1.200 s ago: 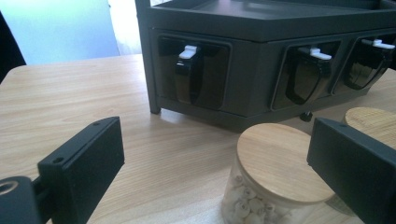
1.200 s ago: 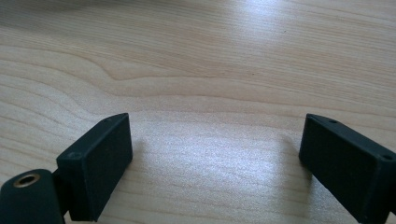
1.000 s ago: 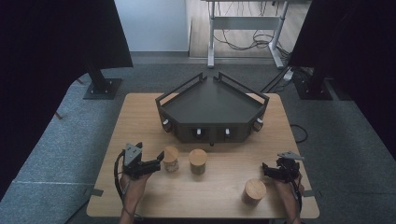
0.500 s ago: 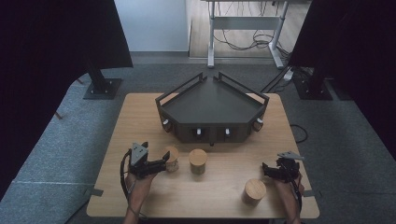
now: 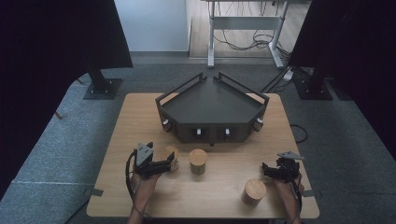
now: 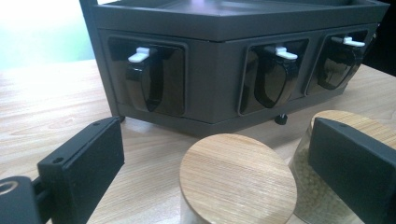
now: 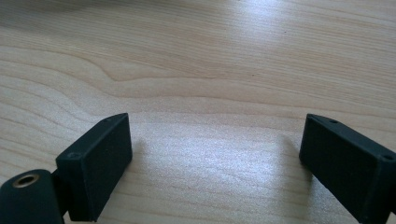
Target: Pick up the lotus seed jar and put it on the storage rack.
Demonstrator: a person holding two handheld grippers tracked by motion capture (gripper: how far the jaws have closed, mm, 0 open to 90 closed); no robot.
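Left tool (image 5: 172, 163) has slid to the jar (image 5: 171, 155), jaws apart astride it; right tool (image 5: 267, 171) gapes.

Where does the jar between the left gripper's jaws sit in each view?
High view: the jar is left of centre, at the left gripper tips.
Left gripper view: its wooden lid is bottom centre, between the jaws.
Right gripper view: bare table.
Shared landmark: dark rack, behind the jar in both views.
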